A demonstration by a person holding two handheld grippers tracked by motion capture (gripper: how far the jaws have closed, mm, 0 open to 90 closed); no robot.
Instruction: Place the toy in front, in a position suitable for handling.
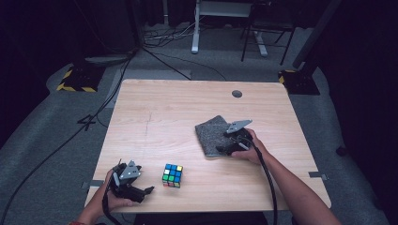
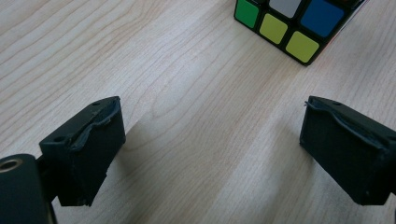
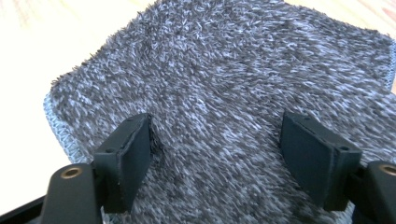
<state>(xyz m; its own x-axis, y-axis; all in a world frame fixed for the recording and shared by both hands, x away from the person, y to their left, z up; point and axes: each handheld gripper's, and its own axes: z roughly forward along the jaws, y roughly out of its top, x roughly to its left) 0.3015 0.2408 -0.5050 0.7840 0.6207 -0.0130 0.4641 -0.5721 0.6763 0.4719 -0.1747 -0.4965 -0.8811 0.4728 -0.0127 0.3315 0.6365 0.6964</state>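
**Grippers low over table**

Wood table (image 1: 187, 108), dark room. Near edge: left gripper (image 1: 149, 190), jaws wide, nothing between, cube (image 1: 172, 175) just beside. Farther right: right gripper (image 1: 219, 150) on grey cloth (image 1: 211, 133), jaws wide, no grip.

Light wooden table (image 1: 155, 108) set on grey carpet (image 1: 42, 154), a round hole (image 1: 237, 93) seen near its far edge, black cables (image 1: 101, 105) trailed across the floor, white desk legs (image 1: 195, 28) and dark stands (image 1: 77, 77) placed behind, surroundings left dark.
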